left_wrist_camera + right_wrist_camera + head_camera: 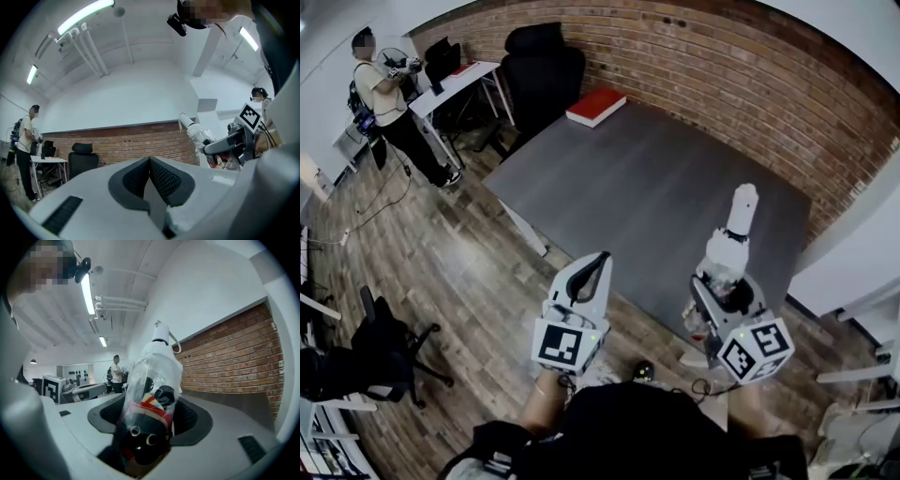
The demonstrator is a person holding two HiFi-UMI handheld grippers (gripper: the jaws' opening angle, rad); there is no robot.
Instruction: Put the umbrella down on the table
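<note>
A: Set down yet?

B: Not yet. Clamped on the umbrella (152,380) with the right gripper (150,411), jaws spread wide around its clear plastic sleeve, pads (190,414) pressing in from both sides. Carried aloft at about 4 o'clock in the head view, white handle end toward 12, reaching out over the near edge of the grey table (656,187). No contact with the tabletop, judging from that view.

A: And on the other side?

B: Nothing held in the left gripper (150,161). Jaws closed tip to tip, nothing between. Hanging at about 7 o'clock, just off the table's near corner, above the wooden floor (441,253).

A: So what remains?

B: Practically everything, by the look of it: reaching further over the tabletop, lowering, laying the umbrella flat, then letting go. Only a red book (596,105) in sight on the table, at the far corner toward 11 o'clock, well apart from both grippers.

A: Anything to read? Brand, label?

B: Nothing legible. Through the sleeve, red, yellow and blue striping over dark fabric, plus two small pale rings, but no lettering to make out. No title visible on the book's cover either. On the cubes (561,345) behind the jaws, only black-and-white square markers, patterns rather than words.
</note>
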